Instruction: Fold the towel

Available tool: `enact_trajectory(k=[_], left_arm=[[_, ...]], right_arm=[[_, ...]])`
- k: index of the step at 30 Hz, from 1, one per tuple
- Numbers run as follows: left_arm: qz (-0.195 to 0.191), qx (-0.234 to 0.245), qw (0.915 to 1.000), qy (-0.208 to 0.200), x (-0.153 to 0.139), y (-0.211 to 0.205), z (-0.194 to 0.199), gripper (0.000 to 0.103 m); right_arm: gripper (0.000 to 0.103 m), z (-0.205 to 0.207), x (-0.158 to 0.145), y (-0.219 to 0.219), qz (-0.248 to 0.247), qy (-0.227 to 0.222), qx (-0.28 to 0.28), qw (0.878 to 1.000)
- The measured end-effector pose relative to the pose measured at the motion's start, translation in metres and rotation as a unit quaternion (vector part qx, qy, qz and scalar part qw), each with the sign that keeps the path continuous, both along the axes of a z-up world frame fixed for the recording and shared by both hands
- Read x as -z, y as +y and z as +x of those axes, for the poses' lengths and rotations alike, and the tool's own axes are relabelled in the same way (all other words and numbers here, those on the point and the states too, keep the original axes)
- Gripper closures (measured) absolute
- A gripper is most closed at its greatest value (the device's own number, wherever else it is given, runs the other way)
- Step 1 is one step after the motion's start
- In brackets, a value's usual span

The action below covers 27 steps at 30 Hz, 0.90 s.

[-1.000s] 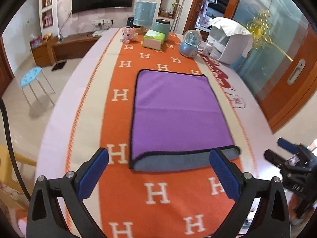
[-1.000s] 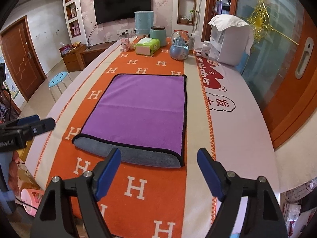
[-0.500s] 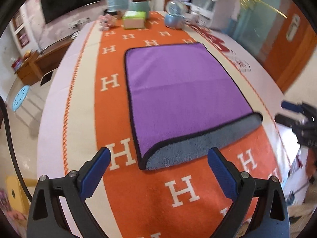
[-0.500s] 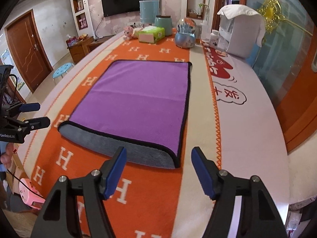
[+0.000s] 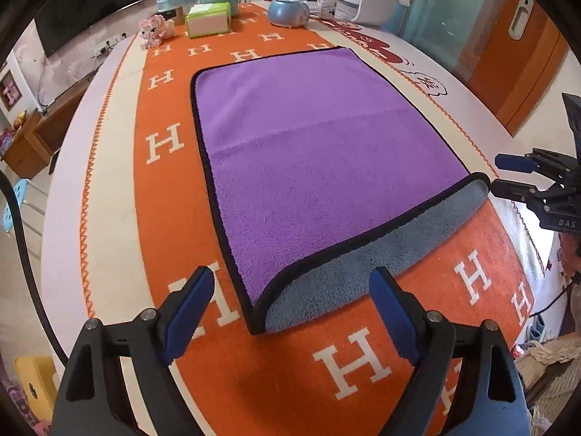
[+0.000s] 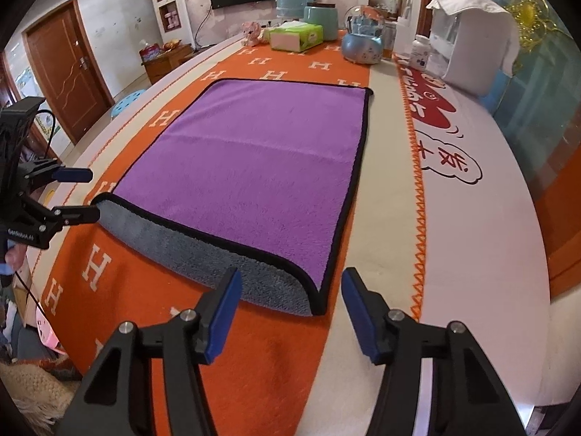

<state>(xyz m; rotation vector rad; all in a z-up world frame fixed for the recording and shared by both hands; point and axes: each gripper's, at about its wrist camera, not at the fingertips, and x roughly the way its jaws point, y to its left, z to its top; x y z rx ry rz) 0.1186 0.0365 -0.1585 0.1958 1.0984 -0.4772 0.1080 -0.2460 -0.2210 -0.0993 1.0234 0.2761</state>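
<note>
A purple towel (image 5: 312, 152) with black trim and a grey underside lies folded flat on the orange runner; its rolled grey fold faces me. It also shows in the right wrist view (image 6: 254, 170). My left gripper (image 5: 294, 301) is open, low over the fold's left corner. My right gripper (image 6: 290, 301) is open, low over the fold's right corner. Each gripper also shows in the other's view, the right gripper (image 5: 508, 178) beside the right corner and the left gripper (image 6: 78, 196) beside the left corner. Both are empty.
The table carries an orange H-patterned runner (image 5: 174, 145). At the far end stand a tissue box (image 5: 207, 20), a snow globe (image 5: 289, 7), a teal jar (image 6: 319, 21), a pink toy (image 5: 156, 31) and a white appliance (image 6: 472, 40). A blue stool (image 6: 127, 103) stands left.
Both grippers have moved lower and closer to the towel's folded near edge, each nearing its own corner. The towel has not moved.
</note>
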Motion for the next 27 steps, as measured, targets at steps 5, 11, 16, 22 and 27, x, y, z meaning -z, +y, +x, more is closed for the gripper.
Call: enact_trajectory(k=[5, 11, 16, 22, 27], left_arm=[[0.002, 0.015, 0.9999, 0.004, 0.004, -0.005, 0.002, 0.020], [0.010, 0.037, 0.9992, 0.015, 0.011, -0.013, 0.005, 0.034], [0.007, 0.045, 0.9984, 0.033, 0.018, -0.012, 0.011, 0.049], [0.000, 0.051, 0.9977, 0.045, 0.023, -0.008, 0.015, 0.065], [-0.008, 0.053, 0.9973, 0.051, 0.022, -0.003, 0.015, 0.072]], right_arm=[[0.052, 0.006, 0.008, -0.003, 0.010, 0.011, -0.018, 1.000], [0.061, 0.012, 0.018, -0.003, 0.020, 0.027, -0.033, 0.999], [0.067, 0.012, 0.024, 0.000, 0.013, 0.036, -0.050, 0.998], [0.073, 0.012, 0.026, 0.001, 0.008, 0.035, -0.059, 0.998], [0.082, 0.012, 0.027, 0.000, 0.008, 0.035, -0.063, 0.997]])
